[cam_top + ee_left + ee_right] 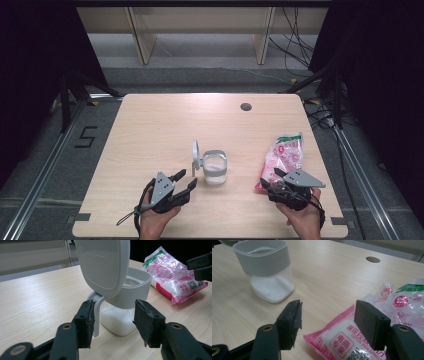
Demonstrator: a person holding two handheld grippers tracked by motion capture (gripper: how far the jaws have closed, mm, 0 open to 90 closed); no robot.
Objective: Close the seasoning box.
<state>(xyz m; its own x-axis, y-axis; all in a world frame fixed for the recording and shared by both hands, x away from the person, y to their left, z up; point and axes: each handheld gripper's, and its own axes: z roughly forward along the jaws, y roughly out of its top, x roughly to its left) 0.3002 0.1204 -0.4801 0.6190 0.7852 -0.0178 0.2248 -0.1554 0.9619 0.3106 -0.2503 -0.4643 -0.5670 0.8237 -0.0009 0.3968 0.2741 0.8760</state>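
Left hand-held gripper [113, 323]: nearest the lens, jaws apart, straddling the container's hinge arm, pads not pressing; grasping nothing.
Right hand-held gripper [328, 323]: jaws apart over the near corner of the bag, not clenched on it.

Table [150, 130]: light wood, carries everything.

Bag [286, 159]: pink-and-clear sachet of white granules, lying flat at the person's right. Risk: a pinch on loose film alone may slip or tear, spilling its contents.

Container [215, 167]: clear, grey-collared, part-filled with white granules, at table centre. Risk: light; a sideways push from the left gripper may tip it.

Lid [102, 265]: hinged, standing upright. Risk: a knock may swing it shut over the mouth.
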